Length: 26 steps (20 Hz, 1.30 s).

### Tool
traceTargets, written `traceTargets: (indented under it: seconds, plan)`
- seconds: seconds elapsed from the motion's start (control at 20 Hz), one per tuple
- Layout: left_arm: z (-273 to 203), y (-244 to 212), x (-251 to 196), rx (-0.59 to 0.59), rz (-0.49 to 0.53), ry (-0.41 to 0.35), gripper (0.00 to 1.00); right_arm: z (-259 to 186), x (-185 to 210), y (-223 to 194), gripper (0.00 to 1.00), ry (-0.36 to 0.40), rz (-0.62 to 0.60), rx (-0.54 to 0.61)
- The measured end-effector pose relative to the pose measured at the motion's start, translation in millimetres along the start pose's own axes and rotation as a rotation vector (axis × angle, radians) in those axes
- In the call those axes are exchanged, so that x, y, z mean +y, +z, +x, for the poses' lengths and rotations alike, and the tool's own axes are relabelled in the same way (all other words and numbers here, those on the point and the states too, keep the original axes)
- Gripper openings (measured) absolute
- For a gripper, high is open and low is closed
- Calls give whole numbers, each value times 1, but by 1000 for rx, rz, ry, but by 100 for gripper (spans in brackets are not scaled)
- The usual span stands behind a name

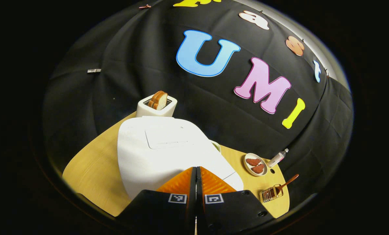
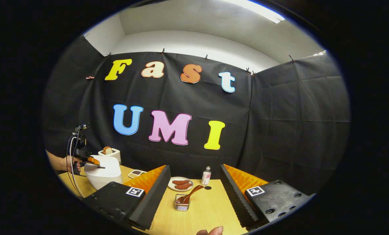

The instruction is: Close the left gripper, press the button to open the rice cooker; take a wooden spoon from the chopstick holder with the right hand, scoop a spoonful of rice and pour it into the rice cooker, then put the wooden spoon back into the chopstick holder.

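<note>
My left gripper (image 1: 196, 169) is pinched together to prod the rice cooker (image 1: 162, 153) right beneath it (lid down), while my right gripper (image 2: 194, 182) gapes, wooden spoon (image 2: 189, 195) dead ahead.

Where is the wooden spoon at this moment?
The wooden spoon stands in the chopstick holder on the table, in front of the plate, between the open right gripper's fingers in the right gripper view.

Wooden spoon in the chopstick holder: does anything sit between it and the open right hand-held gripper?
Nothing visible does. In the right gripper view the wooden spoon leans in the chopstick holder straight ahead of the right hand-held gripper, with bare table between. The plate and bottle stand behind the holder.
</note>
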<state>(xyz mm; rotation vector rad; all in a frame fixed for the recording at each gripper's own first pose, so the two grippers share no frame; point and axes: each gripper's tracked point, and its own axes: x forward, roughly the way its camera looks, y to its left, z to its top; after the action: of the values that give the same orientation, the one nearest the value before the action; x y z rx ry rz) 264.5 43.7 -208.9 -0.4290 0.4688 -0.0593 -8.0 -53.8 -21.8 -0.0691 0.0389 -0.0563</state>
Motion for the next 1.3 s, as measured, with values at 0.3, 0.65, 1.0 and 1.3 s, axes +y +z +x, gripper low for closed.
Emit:
traceTargets:
  seconds: [0.3, 0.65, 1.0, 1.3]
  plan:
    - [12, -12, -1, 67, 119, 63, 6, 7, -5, -10, 97, 0, -3, 18]
    - [13, -21, 2, 116, 104, 76, 7, 17, -5, -17, 97, -4, 16, 24]
    - [-17, 60, -16, -126, 120, 65, 7, 22, 0, -10, 97, 5, 9, 9]
    - [-28, 109, -14, -243, 155, 66, 6, 21, 5, -7, 97, 10, 8, 1]
